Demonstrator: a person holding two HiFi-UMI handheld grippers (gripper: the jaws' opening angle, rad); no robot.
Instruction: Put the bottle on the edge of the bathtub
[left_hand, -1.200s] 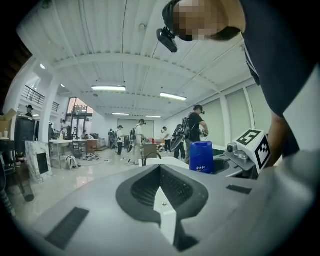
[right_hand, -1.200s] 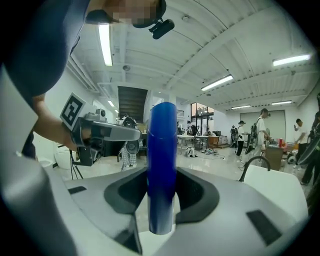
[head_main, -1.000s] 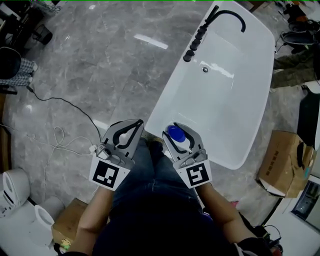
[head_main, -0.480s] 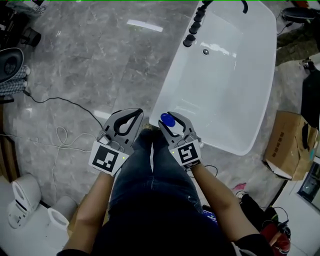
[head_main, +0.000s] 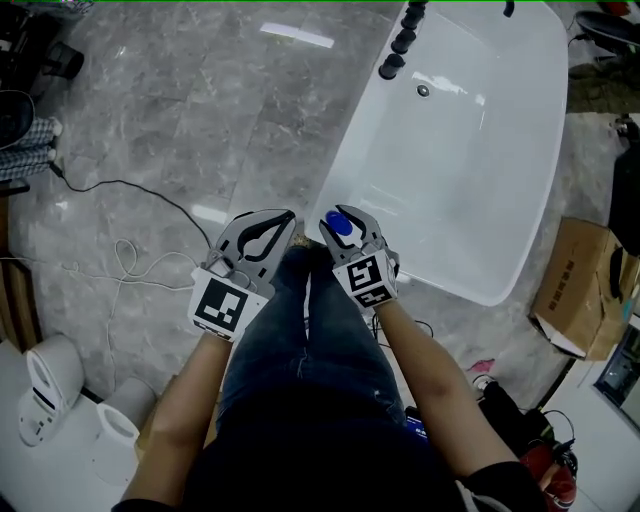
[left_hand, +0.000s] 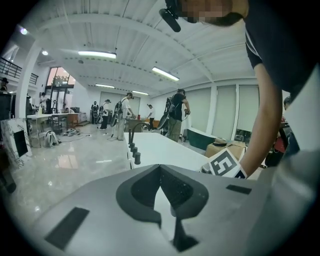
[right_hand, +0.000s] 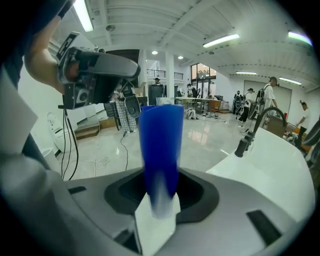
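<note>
Floor (head_main: 170, 110): grey marble; white bathtub (head_main: 352, 158) lies just ahead of our right gripper (head_main: 344, 214).
Right gripper: we keep it clamped on the blue bottle (head_main: 340, 226), by the tub's near corner.
Left gripper (head_main: 286, 218): jaws together, empty.

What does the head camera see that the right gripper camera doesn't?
Only the head view shows the person's jeans and the cardboard box. Only the right gripper view shows the ceiling lights and people standing far off. Both show the blue bottle clamped in the right tool, the white bathtub and the grey floor.
</note>
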